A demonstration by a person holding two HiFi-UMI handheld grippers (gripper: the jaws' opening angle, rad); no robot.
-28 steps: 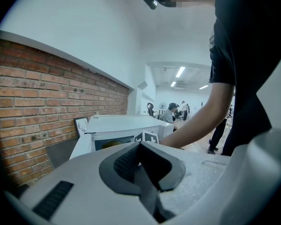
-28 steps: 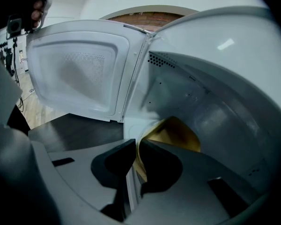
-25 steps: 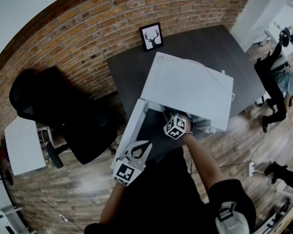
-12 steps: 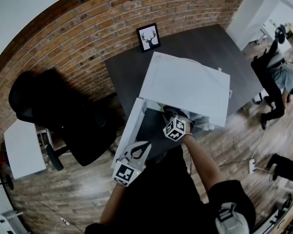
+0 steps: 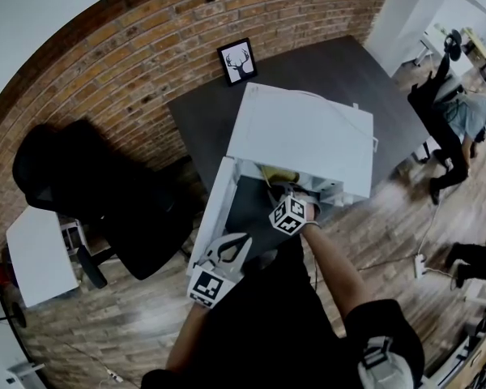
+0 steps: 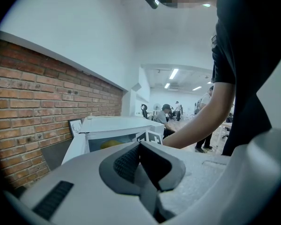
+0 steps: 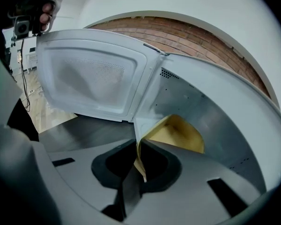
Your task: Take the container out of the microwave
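A white microwave (image 5: 308,140) stands on a dark table (image 5: 202,112), its door (image 5: 215,209) swung open to the left. A yellow container (image 7: 175,132) sits at the mouth of the cavity. My right gripper (image 7: 139,161) is shut on its near rim, which runs between the two jaws. In the head view the container (image 5: 277,174) shows as a yellow patch just beyond the right gripper (image 5: 290,205). My left gripper (image 5: 233,250) hangs lower left, beside the open door, shut with nothing in it. In the left gripper view its closed jaws (image 6: 140,149) point toward the microwave (image 6: 117,128).
A framed deer picture (image 5: 236,61) leans on the brick wall (image 5: 146,47) behind the microwave. A black office chair (image 5: 105,201) stands left of the table, with a white cabinet (image 5: 36,254) further left. People stand at the far right (image 5: 449,128).
The view has shifted slightly; more of the yellow container now shows at the cavity mouth. The left gripper has stayed where it was.
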